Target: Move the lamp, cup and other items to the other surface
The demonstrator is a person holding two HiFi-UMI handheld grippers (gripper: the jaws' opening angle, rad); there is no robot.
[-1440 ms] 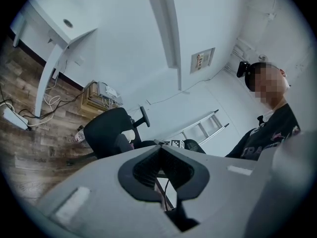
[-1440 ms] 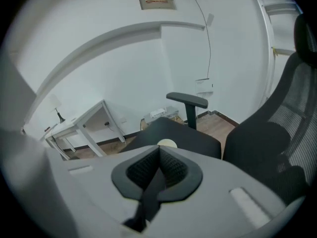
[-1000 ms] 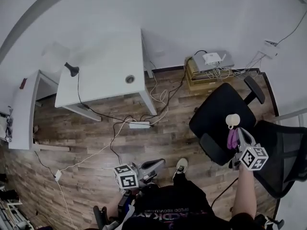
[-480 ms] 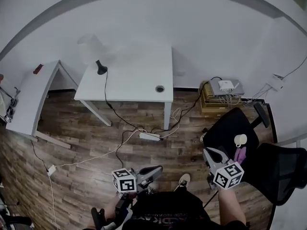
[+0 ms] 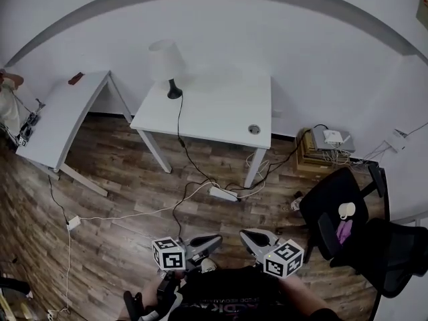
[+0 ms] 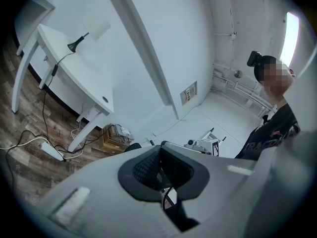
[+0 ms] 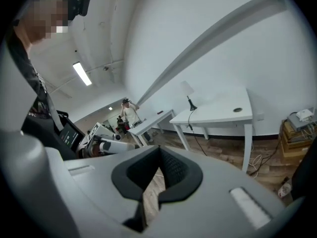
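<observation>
standing on white desk (image 5: 217, 112), lamp (image 5: 167, 64) well apart from closed jaws

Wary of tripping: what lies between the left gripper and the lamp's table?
Head view: between left gripper and table, wood floor crossed by cables and a power strip.

The lamp (image 5: 167, 67) stands on the desk (image 5: 221, 116), the cup (image 5: 346, 210) on a chair (image 5: 326, 194) rightward.

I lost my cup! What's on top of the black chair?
A white cup and a purple thing sit on the black chair. The purple thing is too small to name, and whatever lies under the seat is covered.
</observation>
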